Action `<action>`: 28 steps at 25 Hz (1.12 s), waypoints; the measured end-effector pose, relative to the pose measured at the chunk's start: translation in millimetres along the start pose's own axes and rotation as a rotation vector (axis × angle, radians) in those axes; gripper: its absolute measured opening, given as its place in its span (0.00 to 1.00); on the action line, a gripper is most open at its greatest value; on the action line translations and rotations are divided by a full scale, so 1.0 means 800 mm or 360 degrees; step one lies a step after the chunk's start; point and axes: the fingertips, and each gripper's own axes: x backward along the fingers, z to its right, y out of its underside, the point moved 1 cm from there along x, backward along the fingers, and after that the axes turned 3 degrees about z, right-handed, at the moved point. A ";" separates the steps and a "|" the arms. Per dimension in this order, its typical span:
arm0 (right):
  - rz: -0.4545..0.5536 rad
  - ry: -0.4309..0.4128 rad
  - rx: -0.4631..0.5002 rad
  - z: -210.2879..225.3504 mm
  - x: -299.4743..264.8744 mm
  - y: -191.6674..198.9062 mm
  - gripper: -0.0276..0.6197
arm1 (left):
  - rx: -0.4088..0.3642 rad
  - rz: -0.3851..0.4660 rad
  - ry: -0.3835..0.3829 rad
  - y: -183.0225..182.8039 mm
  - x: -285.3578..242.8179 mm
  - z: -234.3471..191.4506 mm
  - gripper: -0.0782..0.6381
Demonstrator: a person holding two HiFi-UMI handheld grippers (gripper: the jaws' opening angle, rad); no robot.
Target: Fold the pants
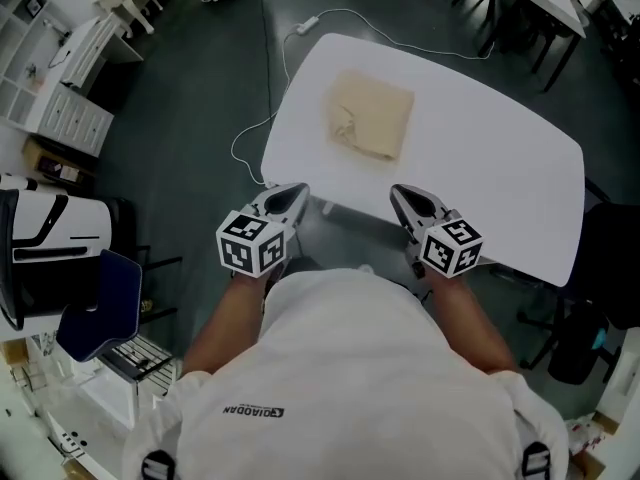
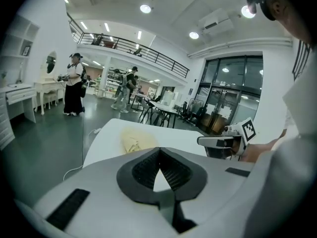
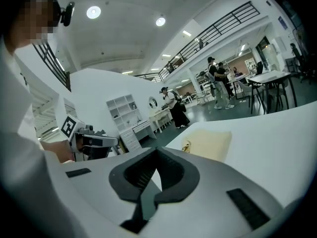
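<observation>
My left gripper (image 1: 296, 192) is closed with nothing in it: in the left gripper view its ribbed black pads meet at the tips, and only bare table shows through the small gap below them. My right gripper (image 1: 401, 194) is closed and empty too, its jaws pressed together in the right gripper view. From the head view I see both grippers side by side, each with its marker cube toward me, hanging at the near edge of the white table (image 1: 490, 168), with their tips pointing across it and apart from each other.

The pants (image 1: 372, 116) are beige and lie on the table as a compact, roughly square folded bundle. They sit toward the far left part of the top, well ahead of both grippers and touching neither. One rumpled corner of the bundle faces the left edge.

A white cable (image 1: 350, 11) runs across the dark floor past the table's far edge. In the left gripper view a person in dark trousers (image 2: 74, 86) stands well behind the table, near white furniture along the wall.
</observation>
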 end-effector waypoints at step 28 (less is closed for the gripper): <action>0.0237 0.0837 -0.0156 -0.181 -0.159 0.055 0.07 | -0.0379 -0.0226 0.0823 -0.049 0.059 -0.204 0.15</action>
